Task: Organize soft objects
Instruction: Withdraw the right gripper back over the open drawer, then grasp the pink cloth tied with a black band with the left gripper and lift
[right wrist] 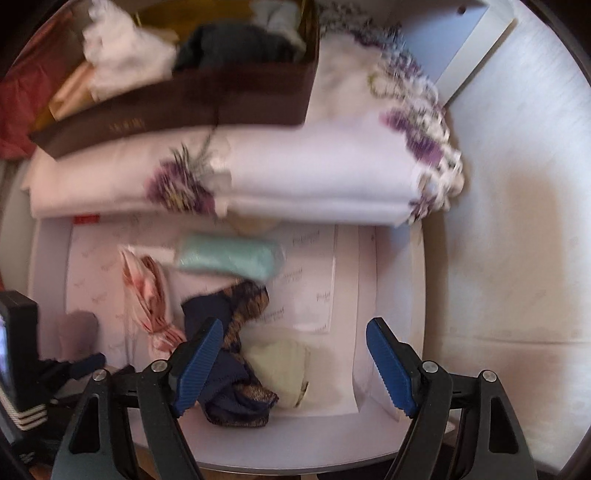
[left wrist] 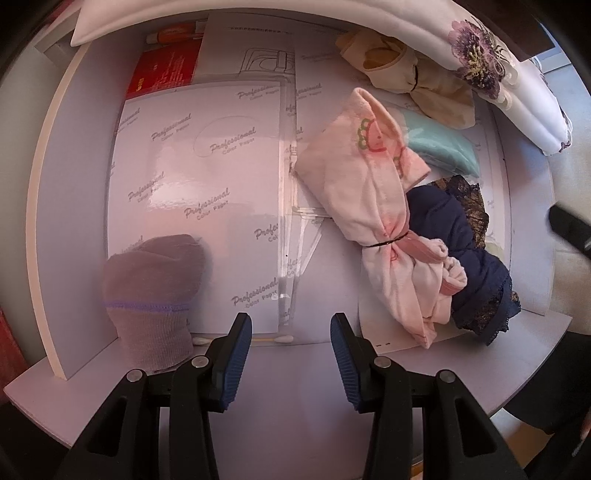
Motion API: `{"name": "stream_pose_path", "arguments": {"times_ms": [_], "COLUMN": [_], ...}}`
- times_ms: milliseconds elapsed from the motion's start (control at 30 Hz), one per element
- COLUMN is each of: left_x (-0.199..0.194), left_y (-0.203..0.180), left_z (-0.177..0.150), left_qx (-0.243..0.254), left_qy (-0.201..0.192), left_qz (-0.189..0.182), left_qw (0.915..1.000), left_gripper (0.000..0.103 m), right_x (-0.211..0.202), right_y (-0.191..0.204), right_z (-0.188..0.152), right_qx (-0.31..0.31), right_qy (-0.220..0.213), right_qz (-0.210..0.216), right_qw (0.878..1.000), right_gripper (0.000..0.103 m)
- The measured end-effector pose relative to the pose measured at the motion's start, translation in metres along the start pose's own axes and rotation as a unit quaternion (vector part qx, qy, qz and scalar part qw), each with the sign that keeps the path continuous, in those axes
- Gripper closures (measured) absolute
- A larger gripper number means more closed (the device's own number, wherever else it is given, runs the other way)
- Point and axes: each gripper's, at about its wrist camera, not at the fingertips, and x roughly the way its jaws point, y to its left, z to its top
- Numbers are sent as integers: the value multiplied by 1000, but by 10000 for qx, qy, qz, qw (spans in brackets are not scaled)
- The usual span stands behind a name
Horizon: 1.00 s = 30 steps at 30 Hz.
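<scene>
Both views look into a white shelf compartment lined with paper. My left gripper (left wrist: pixel 291 325) is open and empty at the shelf's front edge. A grey rolled sock (left wrist: pixel 151 295) stands to its left. A pink tied cloth bundle (left wrist: pixel 373 206) lies to its right, against a navy lace garment (left wrist: pixel 465 251), a teal cloth (left wrist: pixel 439 147) and a beige tied bundle (left wrist: pixel 410 77). My right gripper (right wrist: pixel 295 332) is open and empty above the navy lace garment (right wrist: pixel 236 369) and a cream cloth (right wrist: pixel 284 369). The pink bundle (right wrist: pixel 147 295) and teal cloth (right wrist: pixel 229 258) lie beyond.
A folded white floral sheet (right wrist: pixel 295 177) lies on the shelf above, with a brown box (right wrist: pixel 184 103) of clothes on it. A red packet (left wrist: pixel 162 70) and an orange tube (left wrist: pixel 173 33) sit at the compartment's back. A cotton swab (left wrist: pixel 266 338) lies at the front. A white wall panel (right wrist: pixel 498 221) bounds the right.
</scene>
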Motion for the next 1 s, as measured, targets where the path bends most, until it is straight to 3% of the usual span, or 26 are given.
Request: {"name": "stream_pose_path", "arguments": {"times_ms": [200, 367, 533, 633, 1000], "left_x": [-3, -11, -17, -14, -4], "left_y": [3, 19, 28, 31, 32], "left_z": [1, 6, 16, 24, 52], "left_qx": [-138, -582, -948, -1176, -1646], "left_qy": [-41, -176, -269, -156, -5], "left_qz": [-158, -597, -1141, -1391, -1622], "left_qw": [9998, 9964, 9886, 9832, 9729], "left_gripper": [56, 55, 55, 47, 44], "right_x": [34, 49, 50, 48, 46], "right_y": [-9, -17, -21, -23, -28], "right_z": [-11, -16, -17, -18, -19], "right_qx": [332, 563, 589, 615, 672], "right_qy": [665, 961, 957, 935, 916], "right_qz": [76, 229, 296, 302, 415], "right_qw": [9972, 9935, 9932, 9933, 9927], "right_gripper": [22, 22, 22, 21, 21]}}
